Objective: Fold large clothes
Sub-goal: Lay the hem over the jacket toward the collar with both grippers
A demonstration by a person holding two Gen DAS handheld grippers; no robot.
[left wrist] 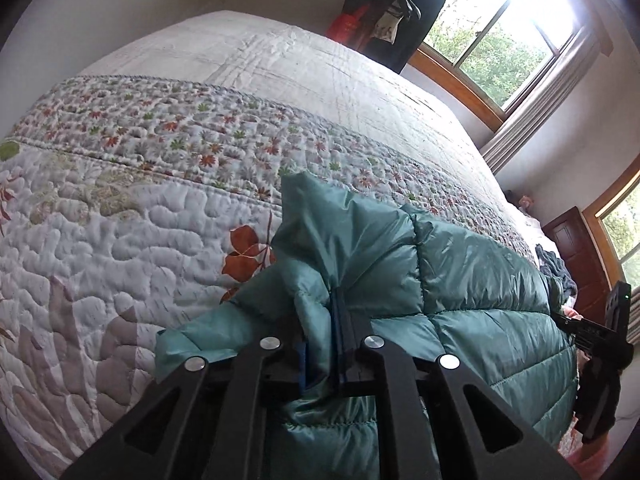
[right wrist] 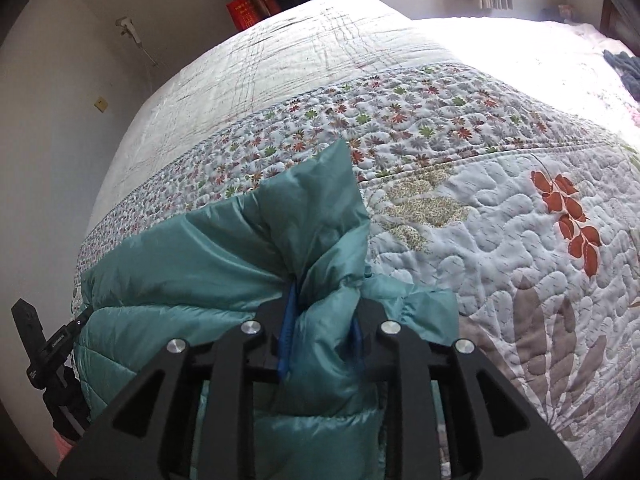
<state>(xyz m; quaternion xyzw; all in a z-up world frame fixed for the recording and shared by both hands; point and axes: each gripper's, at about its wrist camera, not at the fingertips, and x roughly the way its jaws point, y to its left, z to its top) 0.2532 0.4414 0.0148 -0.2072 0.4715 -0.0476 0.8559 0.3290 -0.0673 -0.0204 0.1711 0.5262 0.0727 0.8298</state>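
A teal quilted puffer jacket [left wrist: 472,280] hangs over the near side of a bed. My left gripper [left wrist: 322,320] is shut on a bunched corner of it, and the fabric pokes up in a peak between the blue-padded fingers. In the right wrist view the same jacket [right wrist: 192,256] spreads to the left, with my right gripper [right wrist: 320,316] shut on another bunched corner that rises in a point. Each gripper shows at the edge of the other's view: the right gripper [left wrist: 600,332] at the far right, the left gripper [right wrist: 44,344] at the far left.
The bed wears a white floral quilt [left wrist: 132,240] with a flowered band. Dark clothes on hangers [left wrist: 396,4] and a red bag hang past the far corner. Windows [left wrist: 504,32] and a curtain line the right wall. A dark blue garment [right wrist: 624,66] lies on the far right bed.
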